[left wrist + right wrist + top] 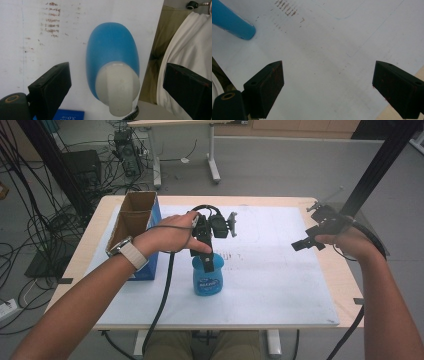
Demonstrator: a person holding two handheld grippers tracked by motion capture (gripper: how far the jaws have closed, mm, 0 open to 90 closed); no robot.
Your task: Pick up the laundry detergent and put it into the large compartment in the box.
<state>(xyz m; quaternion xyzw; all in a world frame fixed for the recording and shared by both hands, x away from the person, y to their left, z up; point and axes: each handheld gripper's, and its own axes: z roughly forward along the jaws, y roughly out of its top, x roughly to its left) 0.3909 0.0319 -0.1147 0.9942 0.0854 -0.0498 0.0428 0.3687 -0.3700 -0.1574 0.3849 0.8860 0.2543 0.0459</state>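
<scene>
A white mat (280, 285) is covering most of a wooden counter (345, 290), which is standing on a grey floor with black cables lying at the left.

The left tongs (209, 262) are pointing straight down over a blue bottle (207, 279) with a pale cap. In the left gripper view the jaws are standing wide apart on either side of the cap (117, 87), with clear gaps on both sides; neither pad is touching it. The bottle is standing upright on the mat, near the middle of the counter and toward the person's edge. The left hand (167, 236) is reaching in from the left, wrist bent, gripping the tool from above, with a pale watch strap (132, 254) on the wrist and a black cable (162, 295) hanging from the tool toward the near edge.

The right tongs (305, 242) are hovering above the right part of the mat, well apart from the bottle. In the right gripper view their jaws are standing wide open over bare mat, holding nothing. The right hand (350, 242) is holding the tool near the counter's right edge.

An open cardboard box (134, 220) with blue sides is standing at the left of the counter, just beside the left forearm. Faint reddish marks (51, 20) are showing on the mat beyond the bottle. Nothing is lying between the left tongs and the bottle.
</scene>
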